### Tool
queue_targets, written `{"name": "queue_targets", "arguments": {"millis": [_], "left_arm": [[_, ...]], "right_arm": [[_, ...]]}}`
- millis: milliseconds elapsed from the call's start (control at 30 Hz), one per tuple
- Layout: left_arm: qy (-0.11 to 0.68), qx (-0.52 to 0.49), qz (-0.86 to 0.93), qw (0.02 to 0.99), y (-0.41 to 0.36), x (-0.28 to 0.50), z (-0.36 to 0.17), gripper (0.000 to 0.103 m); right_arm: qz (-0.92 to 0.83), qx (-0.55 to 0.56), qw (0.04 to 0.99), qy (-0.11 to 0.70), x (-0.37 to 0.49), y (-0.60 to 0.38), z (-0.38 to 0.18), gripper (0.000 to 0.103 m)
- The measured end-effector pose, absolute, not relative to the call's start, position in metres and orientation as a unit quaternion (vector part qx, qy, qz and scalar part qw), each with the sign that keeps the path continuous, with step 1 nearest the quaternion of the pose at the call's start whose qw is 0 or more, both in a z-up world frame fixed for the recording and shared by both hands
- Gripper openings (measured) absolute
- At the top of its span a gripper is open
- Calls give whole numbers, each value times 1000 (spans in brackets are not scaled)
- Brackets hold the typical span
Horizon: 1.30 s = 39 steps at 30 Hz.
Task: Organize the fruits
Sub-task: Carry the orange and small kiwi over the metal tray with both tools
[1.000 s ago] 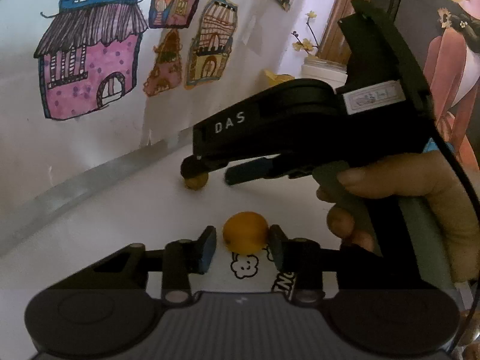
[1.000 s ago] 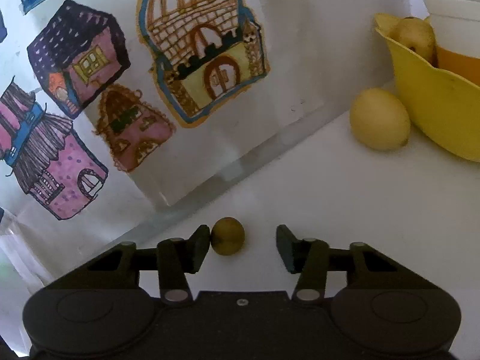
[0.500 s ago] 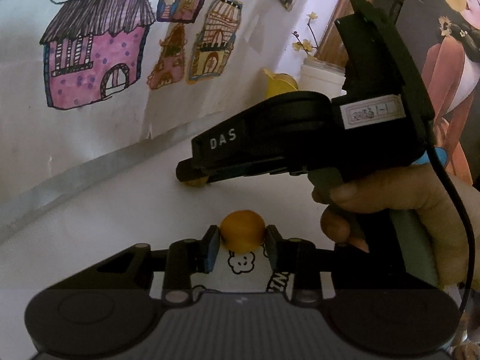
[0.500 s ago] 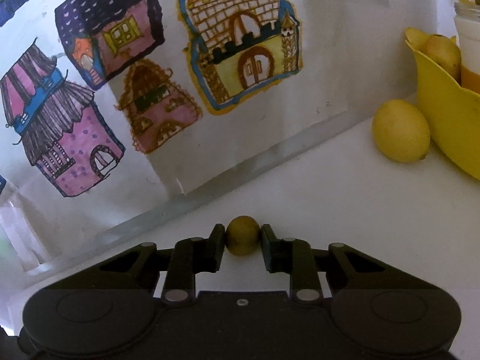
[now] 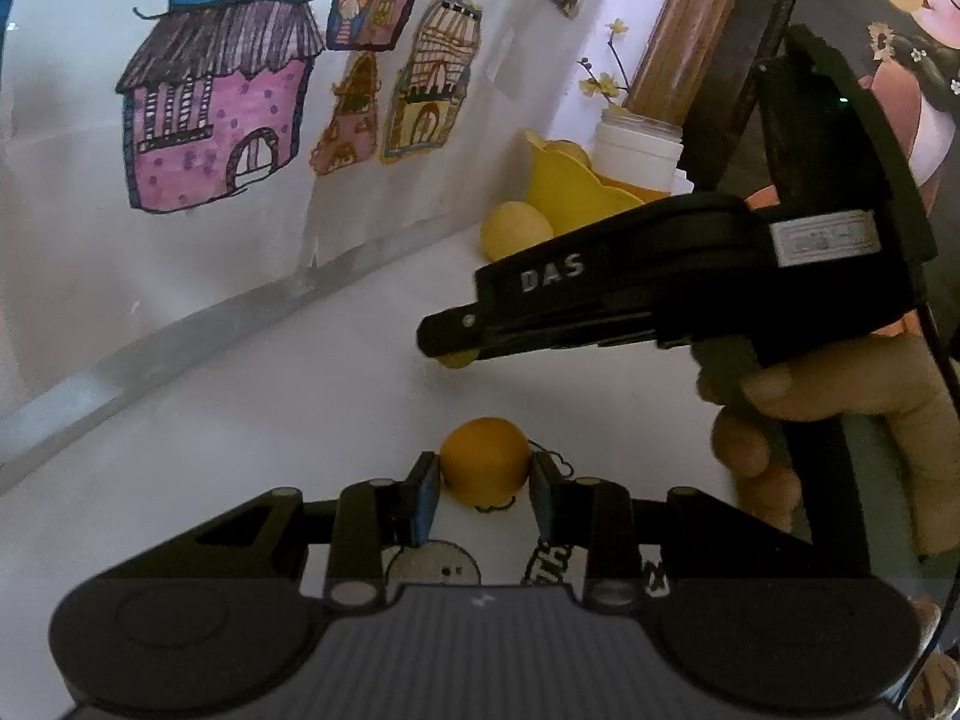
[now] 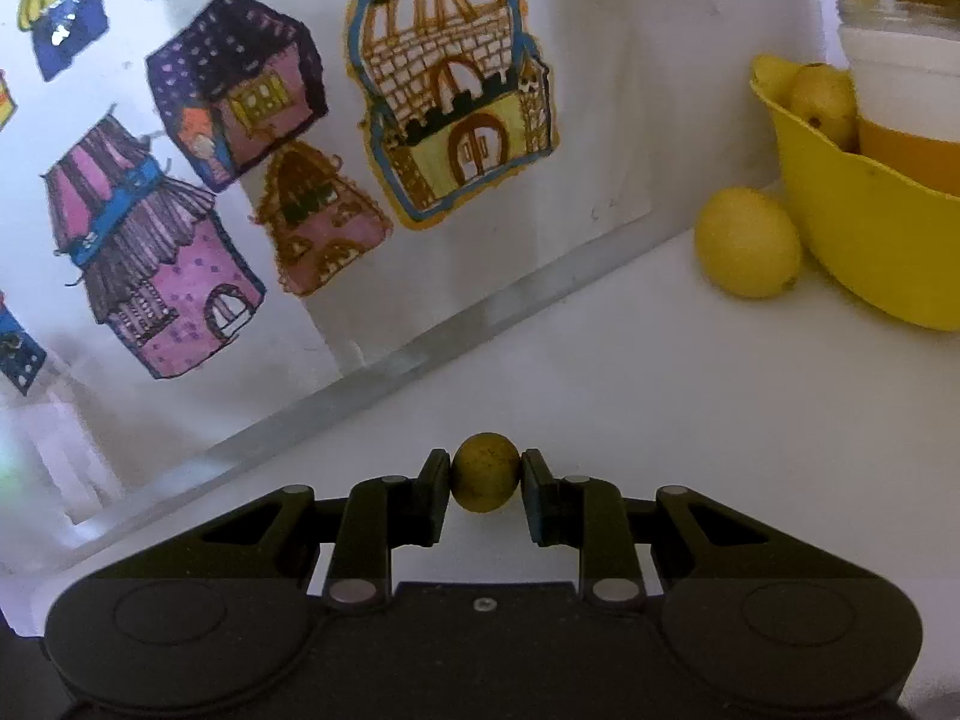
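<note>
My left gripper [image 5: 485,489] is shut on a small orange fruit [image 5: 485,461], held just above the white table. My right gripper [image 6: 485,471] is shut on a small olive-green round fruit [image 6: 485,471]; it also shows in the left wrist view [image 5: 457,358], lifted off the table, with the green fruit peeking out under its tip. A yellow bowl [image 6: 864,234] at the back right holds a yellowish fruit [image 6: 822,105]. A lemon [image 6: 747,243] lies on the table against the bowl's left side; it also shows in the left wrist view [image 5: 515,230].
A white jar [image 6: 900,78] with yellow flowers stands behind the bowl. A wall with coloured house drawings [image 6: 456,90] runs along the back, with a grey ledge [image 6: 420,348] at its foot. Printed stickers [image 5: 432,564] lie on the table under my left gripper.
Both grippers closed on their fruits over the last second. The right one has lifted the green fruit and moved right, toward the bowl; the left holds the orange fruit.
</note>
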<state>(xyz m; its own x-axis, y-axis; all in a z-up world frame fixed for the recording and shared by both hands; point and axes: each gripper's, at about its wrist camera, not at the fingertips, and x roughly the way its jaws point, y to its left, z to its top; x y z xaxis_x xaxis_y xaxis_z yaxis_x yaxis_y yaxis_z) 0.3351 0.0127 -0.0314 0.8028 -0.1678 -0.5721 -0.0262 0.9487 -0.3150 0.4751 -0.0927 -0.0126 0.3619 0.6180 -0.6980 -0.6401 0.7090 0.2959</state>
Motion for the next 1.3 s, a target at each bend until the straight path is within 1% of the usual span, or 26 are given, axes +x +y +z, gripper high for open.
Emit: {"name": "queue_targets", "arguments": {"millis": [567,1000,1300], "left_arm": [[281,-147,-54,947,-3,308,1,35],[271,-150,-97,946,-55,307,12,35],[277,-144,-118,943,-87,305,12,35]], "right_arm": [[352,9,849,394,435,-169,25,27],[310,21,875,372,395,-253,52,27],[283,35,886,366,370,-307,53,27]]}}
